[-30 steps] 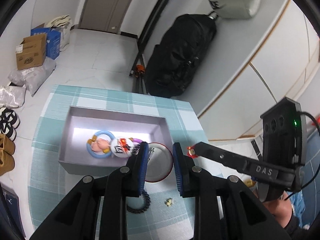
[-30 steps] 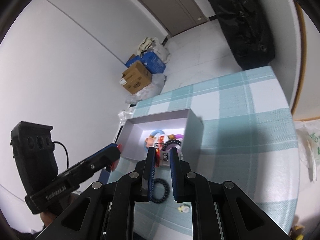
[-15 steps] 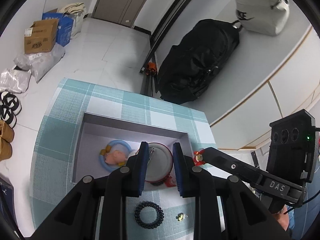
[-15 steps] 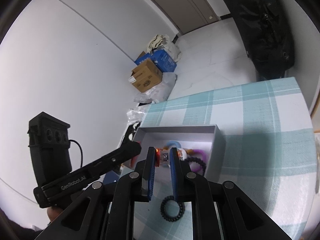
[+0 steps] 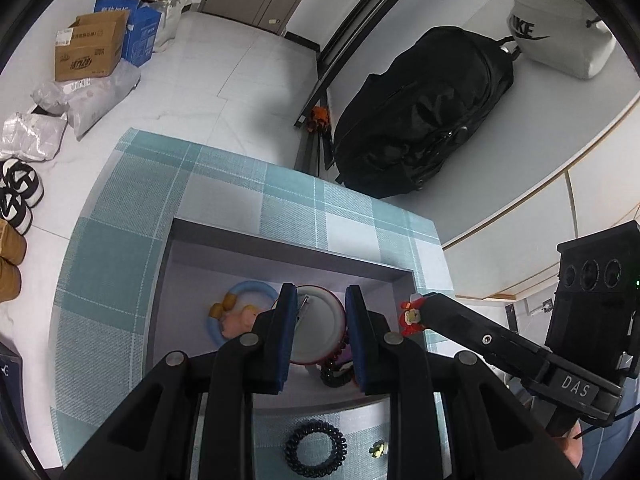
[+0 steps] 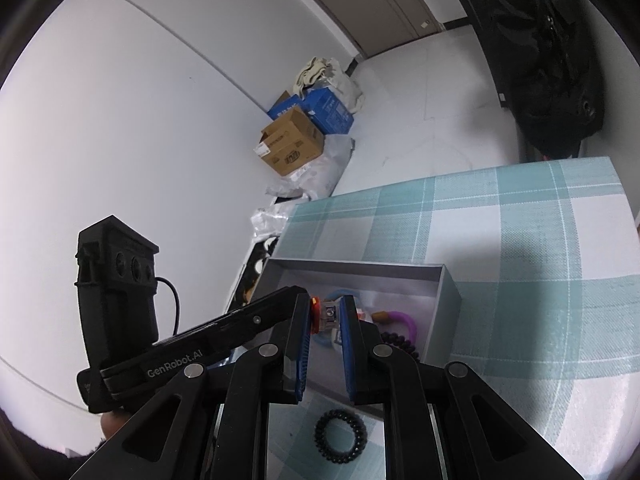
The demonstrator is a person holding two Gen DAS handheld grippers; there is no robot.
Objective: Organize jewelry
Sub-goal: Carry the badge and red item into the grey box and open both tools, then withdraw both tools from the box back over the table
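Note:
My left gripper [image 5: 321, 300] is shut on a round red-rimmed badge [image 5: 318, 330] and holds it over the grey open box [image 5: 288, 246]. My right gripper [image 6: 325, 307] is shut on a small red charm [image 6: 325, 314], which also shows in the left wrist view [image 5: 410, 317] above the box's right end. The box holds a blue ring with a pink figure [image 5: 234, 316], a purple ring [image 6: 396, 318] and dark bead bracelets [image 6: 400, 342]. A black coil hair tie [image 5: 316, 450] and a tiny yellow piece [image 5: 379, 449] lie on the cloth before the box.
The table wears a teal checked cloth [image 5: 120, 248]. A black backpack [image 5: 420, 120] leans against the wall beyond the table. Cardboard boxes [image 5: 90, 50], bags and shoes [image 5: 16, 196] lie on the floor at the left.
Both grippers have moved forward with their items, from the box's near side to over its inside. The hair tie now lies behind the fingertips.

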